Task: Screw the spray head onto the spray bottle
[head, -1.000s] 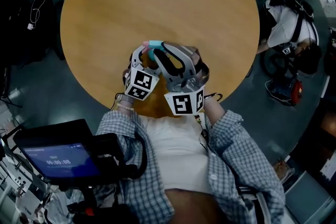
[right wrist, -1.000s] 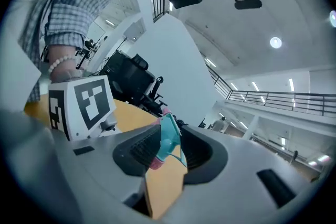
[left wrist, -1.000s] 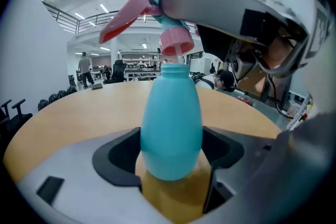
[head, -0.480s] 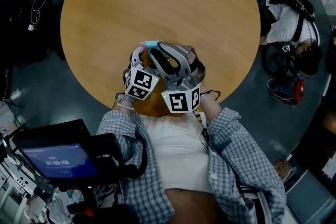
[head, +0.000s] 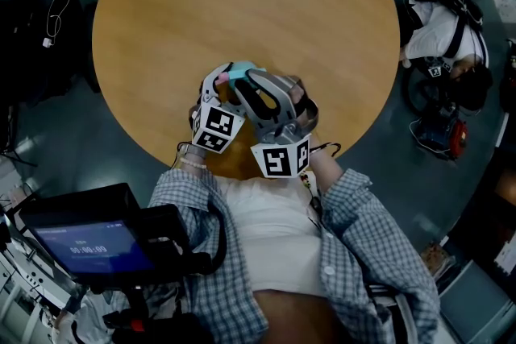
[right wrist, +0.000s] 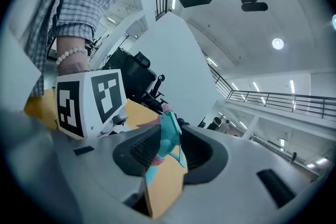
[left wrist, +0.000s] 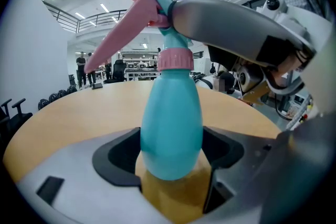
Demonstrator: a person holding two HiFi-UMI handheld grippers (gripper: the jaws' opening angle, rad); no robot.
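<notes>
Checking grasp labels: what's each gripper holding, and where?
Left gripper clamps the teal spray bottle by its lower body; right gripper clamps the spray head on top.

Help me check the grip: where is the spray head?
Head view, near table edge: the spray head sits atop the teal bottle, between the right gripper's jaws.

Pink-and-teal spray head [left wrist: 137, 13] sits atop upright teal spray bottle [left wrist: 170, 123].

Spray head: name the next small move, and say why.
Probably twist the right gripper clockwise: it clamps the spray head, whose pink collar sits on the neck of the spray bottle, which the left gripper grips by its body.
</notes>
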